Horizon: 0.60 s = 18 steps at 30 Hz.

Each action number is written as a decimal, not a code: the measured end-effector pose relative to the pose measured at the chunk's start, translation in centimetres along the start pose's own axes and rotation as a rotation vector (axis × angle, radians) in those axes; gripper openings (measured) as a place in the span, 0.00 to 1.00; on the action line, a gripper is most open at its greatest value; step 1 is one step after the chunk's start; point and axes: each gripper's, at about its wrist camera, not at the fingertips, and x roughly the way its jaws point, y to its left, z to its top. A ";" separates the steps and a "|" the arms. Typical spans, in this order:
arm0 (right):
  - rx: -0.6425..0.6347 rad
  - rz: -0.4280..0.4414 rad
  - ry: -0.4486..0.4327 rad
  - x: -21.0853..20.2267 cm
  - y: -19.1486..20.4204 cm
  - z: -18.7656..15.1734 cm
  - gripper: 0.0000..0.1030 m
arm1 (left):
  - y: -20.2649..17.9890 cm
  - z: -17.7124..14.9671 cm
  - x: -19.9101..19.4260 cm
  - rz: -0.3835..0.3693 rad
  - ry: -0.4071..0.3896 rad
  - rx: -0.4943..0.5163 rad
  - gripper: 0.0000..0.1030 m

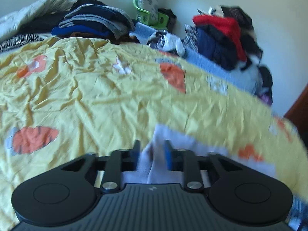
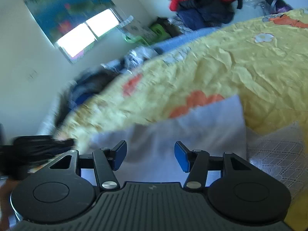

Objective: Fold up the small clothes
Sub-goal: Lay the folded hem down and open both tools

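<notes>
A small white garment (image 1: pixel 173 140) lies on a yellow bedspread (image 1: pixel 96 96) with orange carrot prints. In the left wrist view my left gripper (image 1: pixel 152 155) is shut on a bunched fold of the white garment, which rises between the blue pads. In the right wrist view the same white garment (image 2: pixel 192 125) spreads flat just ahead of my right gripper (image 2: pixel 150 156), whose jaws stand wide apart and empty above the cloth. The left gripper shows blurred at the left edge of the right wrist view (image 2: pixel 28 150).
Piles of dark, blue and red clothes (image 1: pixel 221 36) line the far side of the bed by the wall, with a folded stack (image 1: pixel 96 19) at the back left. A green hanger (image 1: pixel 152 17) sits in the corner. A white lace sheet (image 2: pixel 279 157) shows at the right.
</notes>
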 end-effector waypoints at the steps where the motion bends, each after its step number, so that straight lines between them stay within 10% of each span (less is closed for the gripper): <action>1: 0.003 -0.087 -0.016 0.2 0.0 -0.2 0.58 | 0.0 -0.9 -0.6 0.009 -0.006 0.018 0.45; 4: 0.043 -0.081 -0.076 -1.8 0.1 -0.5 0.60 | -0.1 -3.6 -2.7 0.001 -0.041 0.069 0.65; 10: -0.230 -0.011 -0.004 -5.4 4.8 -3.7 0.71 | -1.3 -7.8 -5.2 0.004 -0.038 0.154 0.66; 18: -0.455 -0.154 0.103 -7.2 7.9 -9.0 0.77 | -1.3 -10.9 -6.5 0.016 -0.025 0.208 0.66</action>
